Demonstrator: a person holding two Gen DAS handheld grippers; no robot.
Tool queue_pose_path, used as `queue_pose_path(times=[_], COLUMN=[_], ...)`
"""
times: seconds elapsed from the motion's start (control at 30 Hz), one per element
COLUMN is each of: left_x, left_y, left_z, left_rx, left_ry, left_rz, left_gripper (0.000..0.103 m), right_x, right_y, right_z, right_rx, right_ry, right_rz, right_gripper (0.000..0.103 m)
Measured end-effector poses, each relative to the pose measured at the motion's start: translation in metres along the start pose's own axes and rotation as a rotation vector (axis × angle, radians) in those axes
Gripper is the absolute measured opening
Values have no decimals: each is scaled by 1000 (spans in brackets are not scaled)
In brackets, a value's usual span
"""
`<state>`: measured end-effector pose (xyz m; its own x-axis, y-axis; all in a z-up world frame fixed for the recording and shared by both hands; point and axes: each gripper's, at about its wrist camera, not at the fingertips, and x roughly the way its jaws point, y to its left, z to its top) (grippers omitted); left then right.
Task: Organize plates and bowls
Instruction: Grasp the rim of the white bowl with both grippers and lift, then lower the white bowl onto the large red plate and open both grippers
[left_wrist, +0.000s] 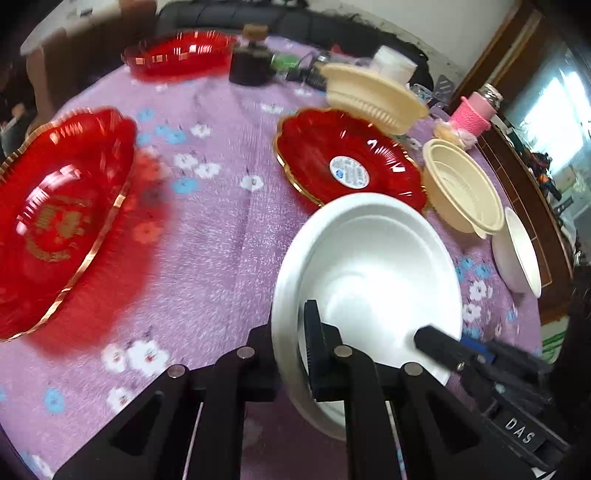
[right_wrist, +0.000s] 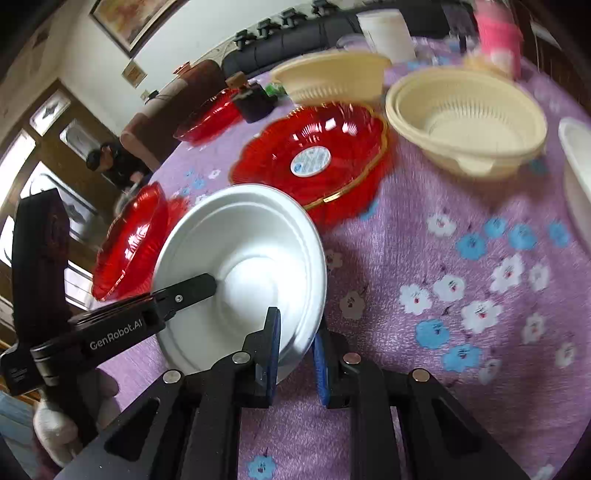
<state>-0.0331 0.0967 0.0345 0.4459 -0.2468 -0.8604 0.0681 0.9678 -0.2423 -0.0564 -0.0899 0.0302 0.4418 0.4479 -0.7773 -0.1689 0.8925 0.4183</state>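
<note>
A white bowl is held tilted above the purple flowered tablecloth. My left gripper is shut on its near rim. My right gripper is shut on the same bowl at the opposite rim; its finger shows in the left wrist view, and the left gripper's finger reaches into the bowl in the right wrist view. A red plate with a sticker lies just beyond. Another red plate lies at the left, a third red plate at the back.
Cream bowls sit nested at the right, with another cream bowl behind the stickered plate. A second white bowl stands near the table's right edge. A dark jar, a white cup and a pink spool stand at the back.
</note>
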Motion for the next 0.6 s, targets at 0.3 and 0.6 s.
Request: queue_pose_path(times=[0.3, 0.6], left_x=[-91, -84], left_y=[25, 146], left_z=[6, 37], left_rx=[45, -174], left_ry=[-155, -111], left_rz=[81, 182], left_gripper=[19, 19], right_x=[-29, 40], right_y=[73, 185], right_z=[24, 63], right_rx=[-119, -239], right_ry=[-99, -53], right_rz=[62, 113], right_gripper=[18, 18])
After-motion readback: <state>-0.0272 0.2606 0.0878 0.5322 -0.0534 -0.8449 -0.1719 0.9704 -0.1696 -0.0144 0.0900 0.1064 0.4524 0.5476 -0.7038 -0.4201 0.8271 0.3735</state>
